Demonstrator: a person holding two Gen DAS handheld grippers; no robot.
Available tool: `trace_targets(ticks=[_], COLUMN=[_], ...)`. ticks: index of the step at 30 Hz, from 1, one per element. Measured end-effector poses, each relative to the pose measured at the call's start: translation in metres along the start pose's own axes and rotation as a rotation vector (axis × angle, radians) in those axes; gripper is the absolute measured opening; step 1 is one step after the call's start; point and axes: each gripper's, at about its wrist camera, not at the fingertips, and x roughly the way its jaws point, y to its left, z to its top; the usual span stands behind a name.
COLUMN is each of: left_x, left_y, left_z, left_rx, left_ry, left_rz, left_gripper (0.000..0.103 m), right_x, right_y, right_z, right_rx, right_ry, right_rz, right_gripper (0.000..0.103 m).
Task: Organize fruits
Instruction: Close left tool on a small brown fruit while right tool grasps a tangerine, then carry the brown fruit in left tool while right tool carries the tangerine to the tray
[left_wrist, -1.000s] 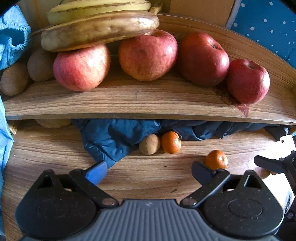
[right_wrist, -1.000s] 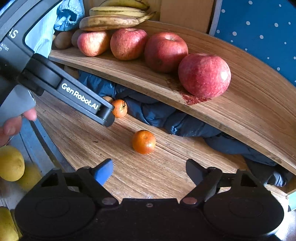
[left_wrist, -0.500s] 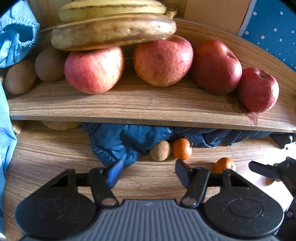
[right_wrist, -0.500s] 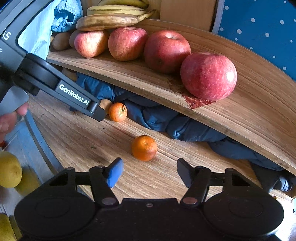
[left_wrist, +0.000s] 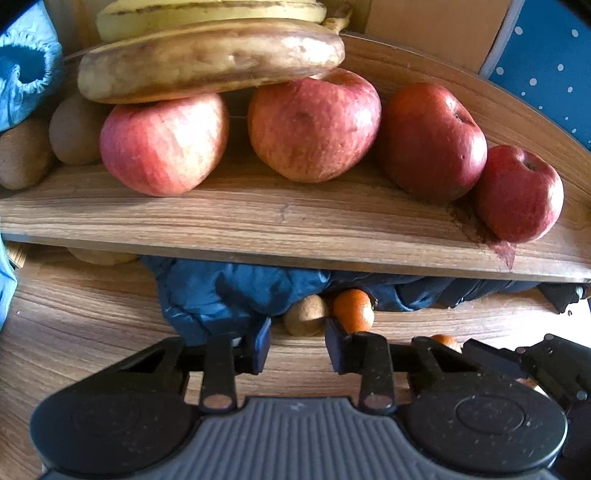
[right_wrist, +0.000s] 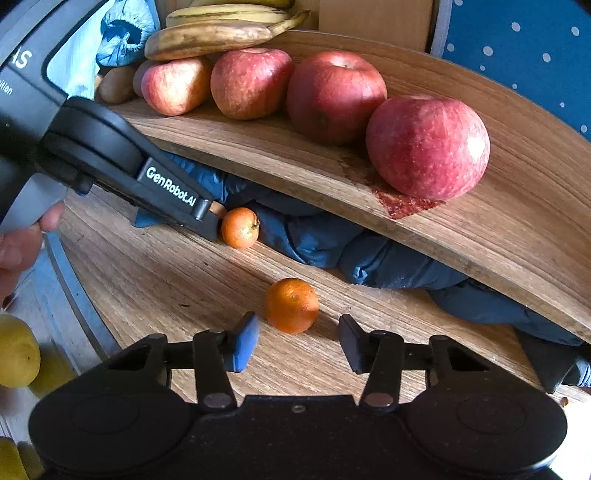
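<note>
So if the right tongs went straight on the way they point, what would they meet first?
Most likely the mandarin lying on the wooden table, just ahead of the right tongs and between their open tips; exact depth is unclear.

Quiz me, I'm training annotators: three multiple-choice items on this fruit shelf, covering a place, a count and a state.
1. The bananas lie: A on the apples; B on the lower board; C on the blue cloth.
2. Red apples on the upper shelf: A two; B four; C six.
3. The right claw is: A shut on an apple; B shut on a banana; C open.
1A: they rest across the apples. 2B: four stand in a row. 3C: its jaws, just closing, stand apart, the mandarin at their tips unpressed.
</note>
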Motion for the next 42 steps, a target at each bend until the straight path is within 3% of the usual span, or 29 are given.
trace_targets(ticks=[10,16,42], left_x=[0.01,0.009,0.003], left_y=[0.008,0.012,0.027], left_z=[0.013,0.002,-0.034], left_rx=[-0.044,-0.045,-0.004], left_ry=[0.011,0.005,0.0], left_rz=[-0.018,-0.028,-0.031], left_gripper=[0.031,0.028,0.028], right_x=[0.004,0.004,-0.008], right_y=[0.01,0.01,0.008], right_z=[0.008,0.008,-0.003], right_rx=[-0.012,-0.009,0.036], right_ry=[-0.002,-0.006,-0.016], right_rz=[0.006,0.0,-0.006], right_gripper=[0.039,0.034,0.034])
